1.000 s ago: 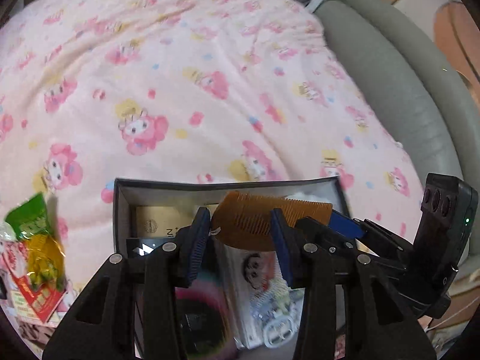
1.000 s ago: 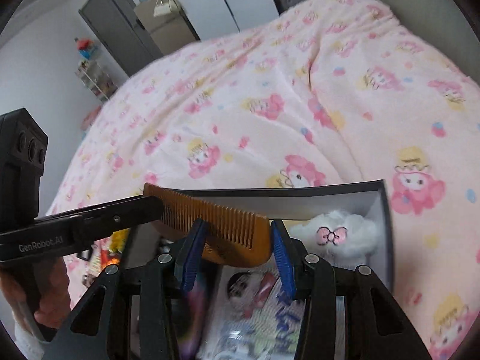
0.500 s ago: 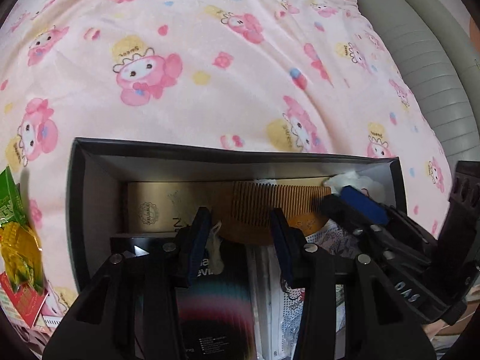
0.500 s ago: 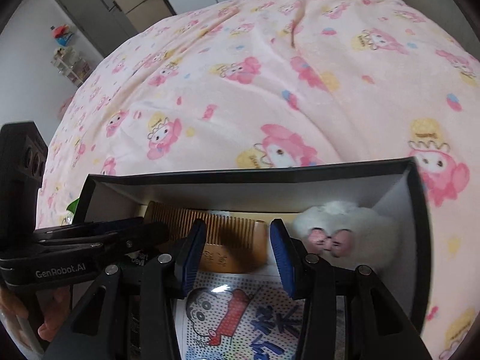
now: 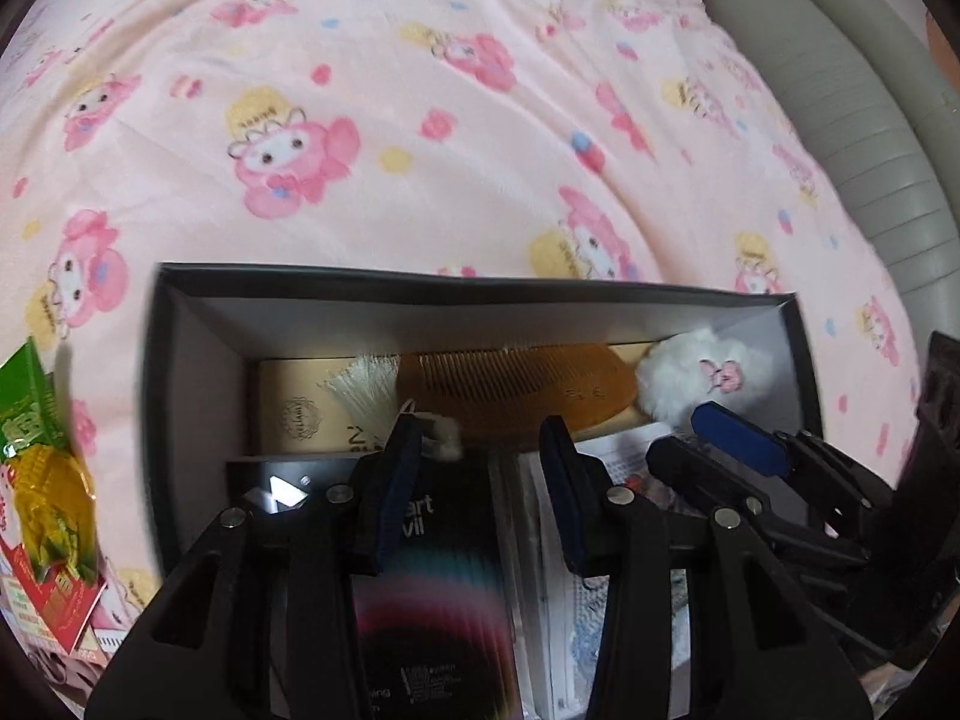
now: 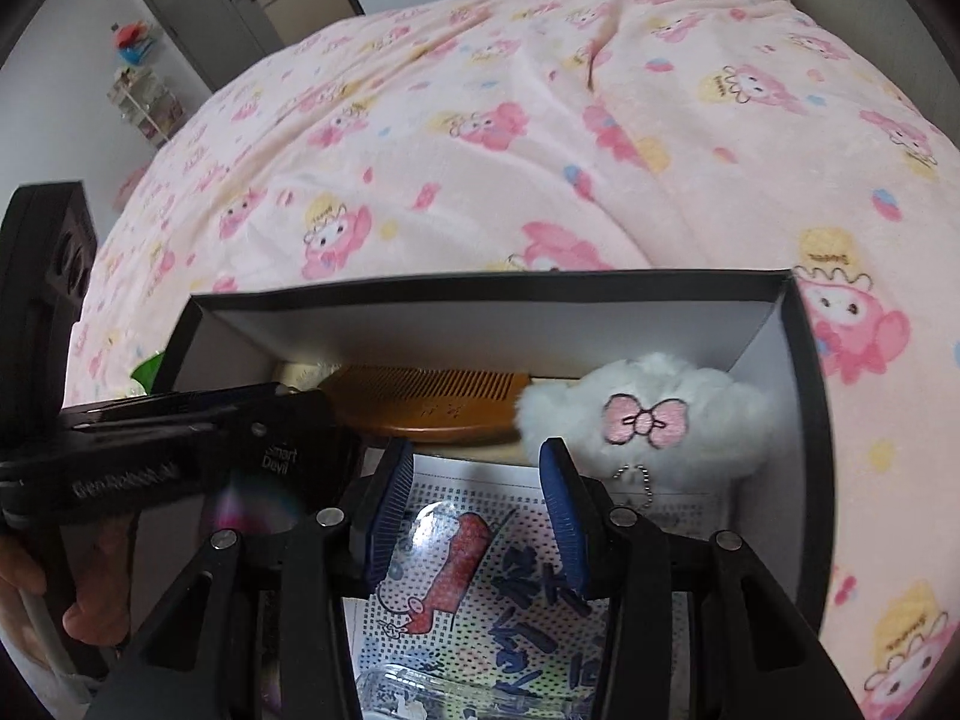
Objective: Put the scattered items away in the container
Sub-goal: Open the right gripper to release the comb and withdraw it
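A dark-rimmed box point(image 5: 420, 282) point(image 6: 480, 285) stands on a pink cartoon-print bedcover point(image 5: 420, 120). An orange-brown comb point(image 5: 516, 384) point(image 6: 432, 396) with a white tassel point(image 5: 360, 387) lies flat inside along the far wall, on a gold carton point(image 5: 300, 414). Beside it sits a white fluffy pompom point(image 5: 702, 378) point(image 6: 648, 414) with a pink bow. My left gripper point(image 5: 480, 444) hangs open over a black carton point(image 5: 432, 570); the comb lies beyond its tips, and a small white knot sits at its left fingertip. My right gripper point(image 6: 475, 462) point(image 5: 708, 450) is open over a cartoon-printed packet point(image 6: 480, 546).
Green, yellow and red snack packets point(image 5: 42, 480) lie on the bedcover left of the box. A grey padded edge point(image 5: 840, 90) runs along the right. A hand point(image 6: 36, 588) holds the left gripper. A grey door and shelves stand far back left.
The comb was up in front of both grippers above the box; now it lies flat inside against the far wall. Both grippers have sunk lower into the box.
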